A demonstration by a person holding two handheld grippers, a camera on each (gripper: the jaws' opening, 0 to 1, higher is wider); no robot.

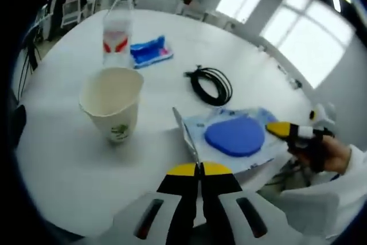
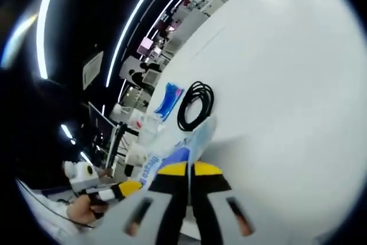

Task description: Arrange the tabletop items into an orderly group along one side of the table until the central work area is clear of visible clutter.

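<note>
We hold the clear plastic pouch with a blue disc [image 1: 235, 136] on the white table [image 1: 69, 164], both grippers [image 1: 199, 169] [image 2: 189, 168] closed on its edges. Next, we likely carry it beside the paper cup [image 1: 113, 104].

Cup [image 1: 113, 107], bottle [image 1: 117, 35], cable [image 1: 211, 84], possibly pouch [image 1: 238, 139] scattered on table [image 1: 69, 164].

On the white table [image 1: 69, 159]: one paper cup [image 1: 113, 107], one plastic bottle [image 1: 117, 32] behind it, one blue wipes pack [image 1: 150, 51], one black cable coil [image 1: 211, 84], one clear pouch [image 1: 232, 139] beside the cup.
</note>
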